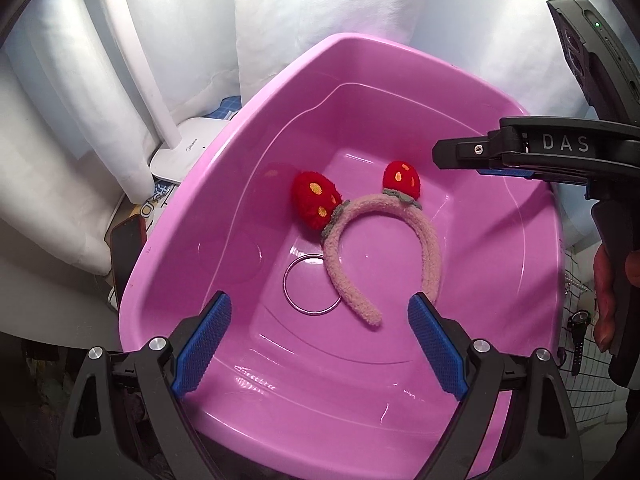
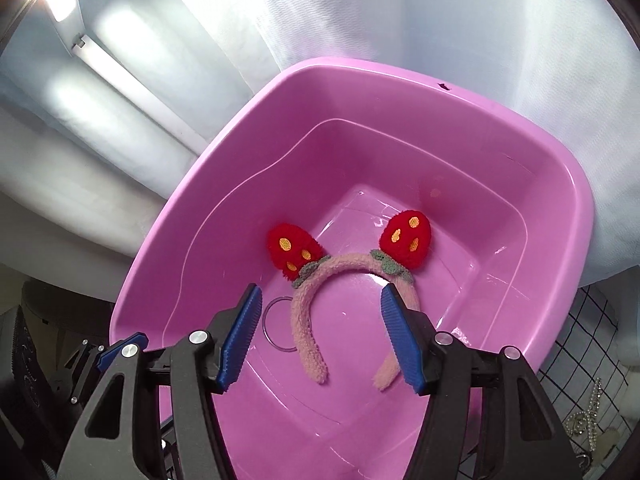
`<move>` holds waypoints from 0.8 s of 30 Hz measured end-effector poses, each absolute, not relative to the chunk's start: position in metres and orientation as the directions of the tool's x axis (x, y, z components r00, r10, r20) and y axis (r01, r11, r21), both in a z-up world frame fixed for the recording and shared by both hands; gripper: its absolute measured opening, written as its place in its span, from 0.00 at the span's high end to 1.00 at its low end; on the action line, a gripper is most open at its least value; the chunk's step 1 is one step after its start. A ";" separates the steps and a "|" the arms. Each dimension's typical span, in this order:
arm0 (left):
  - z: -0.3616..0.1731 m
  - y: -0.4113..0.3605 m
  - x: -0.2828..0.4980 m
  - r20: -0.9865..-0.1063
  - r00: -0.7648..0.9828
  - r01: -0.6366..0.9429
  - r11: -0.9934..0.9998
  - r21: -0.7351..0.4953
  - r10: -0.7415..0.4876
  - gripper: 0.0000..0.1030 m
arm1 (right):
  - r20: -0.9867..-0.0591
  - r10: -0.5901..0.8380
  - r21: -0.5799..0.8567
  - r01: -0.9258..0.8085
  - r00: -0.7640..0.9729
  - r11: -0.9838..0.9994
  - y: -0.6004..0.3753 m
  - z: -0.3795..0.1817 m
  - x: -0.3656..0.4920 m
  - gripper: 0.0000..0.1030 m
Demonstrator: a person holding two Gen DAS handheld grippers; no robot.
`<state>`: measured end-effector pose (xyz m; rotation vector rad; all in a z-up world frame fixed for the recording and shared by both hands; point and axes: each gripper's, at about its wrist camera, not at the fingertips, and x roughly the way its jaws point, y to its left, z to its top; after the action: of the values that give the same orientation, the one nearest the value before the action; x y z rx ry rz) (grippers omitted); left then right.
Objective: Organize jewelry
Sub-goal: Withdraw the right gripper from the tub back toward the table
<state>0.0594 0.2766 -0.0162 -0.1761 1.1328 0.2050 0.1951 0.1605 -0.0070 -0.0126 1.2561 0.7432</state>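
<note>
White draped cloth [image 2: 400, 12] behind pink basin [image 2: 400, 80]

"DAS" on the right claw [image 1: 456, 152]

— What is hidden in the right wrist view?
— Part of the thin ring [image 2: 276, 326] is covered by the headband [image 2: 340, 276], and one headband end is masked by a blue pad.
— And in the left wrist view?
— The watch [image 1: 579, 334] is too small to be read, and the right hand-held gripper [image 1: 452, 158] is cut off by the edge.
</note>
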 end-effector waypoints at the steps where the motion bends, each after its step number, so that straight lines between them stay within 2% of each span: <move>1: -0.014 0.275 0.056 -0.908 0.411 -0.252 0.967 -0.034 0.075 0.14 | -0.856 0.503 0.382 -0.508 0.121 0.772 0.155 -0.003 0.191 0.42; 12: 0.012 0.239 0.027 -0.878 0.472 -0.228 0.973 -0.036 0.078 0.14 | -0.740 0.629 0.445 -0.528 0.238 0.723 0.070 0.061 0.139 0.42; 18: 0.027 0.203 0.014 -0.858 0.512 -0.175 0.983 -0.051 0.046 0.14 | -0.720 0.612 0.427 -0.485 0.328 0.763 -0.007 0.076 0.111 0.40; 24: 0.033 0.156 0.006 -0.837 0.547 -0.106 0.993 -0.049 0.017 0.14 | -0.735 0.529 0.377 -0.393 0.424 0.839 -0.090 0.071 0.079 0.39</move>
<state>0.0064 0.1563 0.0332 -0.0976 0.9901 0.0729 0.0795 -0.0898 0.0708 0.1557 0.9752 0.5793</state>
